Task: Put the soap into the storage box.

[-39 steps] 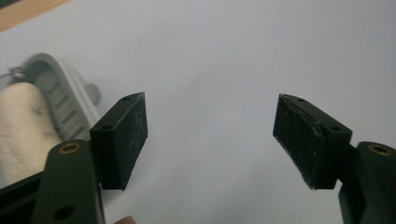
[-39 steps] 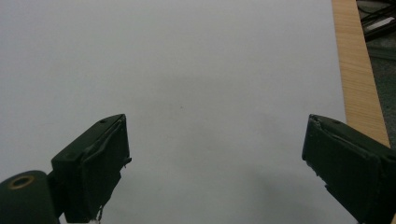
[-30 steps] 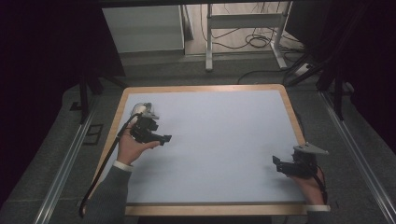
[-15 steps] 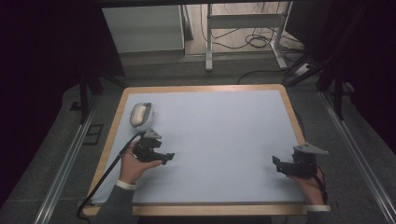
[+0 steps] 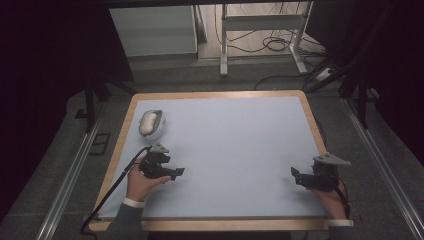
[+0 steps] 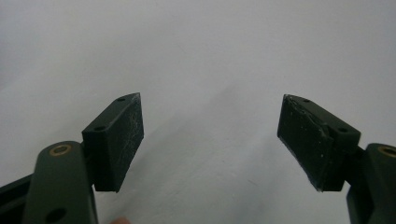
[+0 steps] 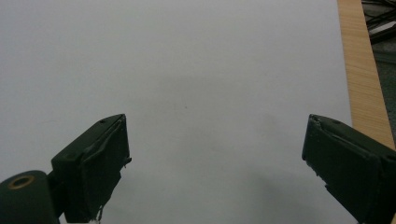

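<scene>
A small whitish oval object in a pale holder lies on the mat at the far left. My left gripper is nearer the front, a short way below that object, and stands open with bare mat between its fingers. My right gripper rests near the front right corner, also open, and nothing lies between its fingers.
A light blue mat covers the table, framed by a wooden rim. The rim's right edge runs close to my right gripper. Beyond the table stand a white cabinet, metal frame legs and floor cables.
My left gripper let go of the whitish object at the far left and drew back toward the front, now open and apart from it. The right gripper has stayed put.
</scene>
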Demonstrator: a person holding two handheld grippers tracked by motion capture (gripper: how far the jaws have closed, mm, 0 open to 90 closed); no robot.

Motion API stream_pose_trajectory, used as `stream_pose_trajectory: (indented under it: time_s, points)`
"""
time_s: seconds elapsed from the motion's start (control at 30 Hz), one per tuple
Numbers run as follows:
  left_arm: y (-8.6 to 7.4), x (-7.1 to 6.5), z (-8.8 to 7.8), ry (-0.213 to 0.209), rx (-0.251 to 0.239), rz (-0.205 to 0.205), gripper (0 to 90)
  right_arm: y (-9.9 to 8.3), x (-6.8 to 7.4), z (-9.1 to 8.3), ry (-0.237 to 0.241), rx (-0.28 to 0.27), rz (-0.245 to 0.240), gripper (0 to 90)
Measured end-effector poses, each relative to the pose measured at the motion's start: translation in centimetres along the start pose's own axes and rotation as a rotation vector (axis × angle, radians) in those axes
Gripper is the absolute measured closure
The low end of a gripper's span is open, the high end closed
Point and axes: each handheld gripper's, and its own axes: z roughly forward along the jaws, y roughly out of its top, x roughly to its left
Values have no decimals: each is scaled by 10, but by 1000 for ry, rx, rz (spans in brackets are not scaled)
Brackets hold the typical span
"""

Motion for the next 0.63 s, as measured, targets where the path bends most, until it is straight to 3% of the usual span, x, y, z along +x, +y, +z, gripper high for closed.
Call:
stream_pose_trajectory:
  time_s: [0.27, 0.37, 0.63]
  points:
    - [-1, 1, -2, 4, -4, -3, 229, 0, 1, 1, -2, 0, -6, 73]
    - [-1, 2, -6, 26, -44, -19, 235, 0, 1, 1, -2, -5, -7, 73]
    - [-1, 3, -7, 23, -35, -18, 233, 1, 4, 0, 5, -19, -22, 73]
